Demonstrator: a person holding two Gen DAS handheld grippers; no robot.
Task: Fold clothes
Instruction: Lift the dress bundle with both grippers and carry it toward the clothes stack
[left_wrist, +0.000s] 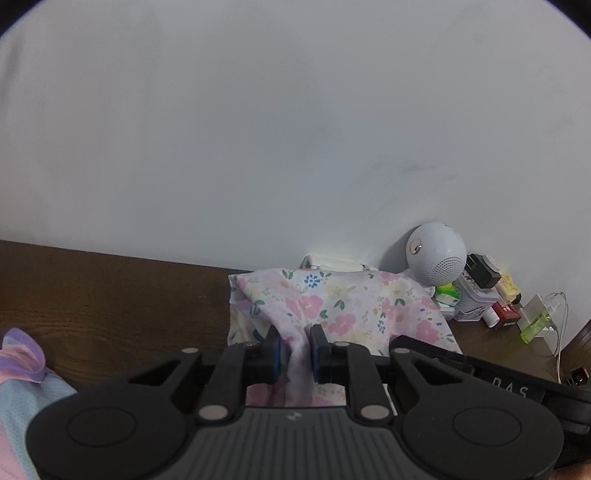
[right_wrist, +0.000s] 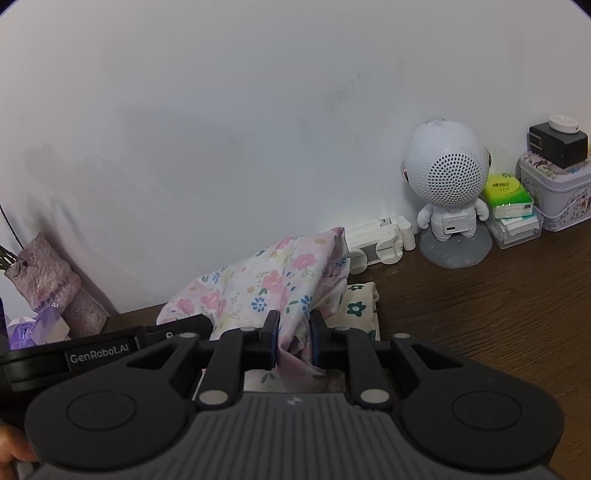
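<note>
A white garment with pink and blue flowers (left_wrist: 332, 306) hangs bunched above the dark wooden table (left_wrist: 110, 295). My left gripper (left_wrist: 295, 354) is shut on a fold of it, cloth pinched between the blue pads. In the right wrist view the same floral garment (right_wrist: 258, 284) drapes toward the wall, and my right gripper (right_wrist: 293, 343) is shut on another fold of it. The other gripper's black body (right_wrist: 99, 354) shows at the left of that view. A cream cloth with green flowers (right_wrist: 358, 306) lies flat on the table under the garment.
A white robot-shaped speaker (right_wrist: 448, 199) stands by the wall, with tissue packs (right_wrist: 509, 199), a tin (right_wrist: 557, 195) and small bottles (left_wrist: 506, 314) to its right. A purple wrapped vase (right_wrist: 51, 284) is at the left. A pastel mesh garment (left_wrist: 22, 387) lies at the left edge.
</note>
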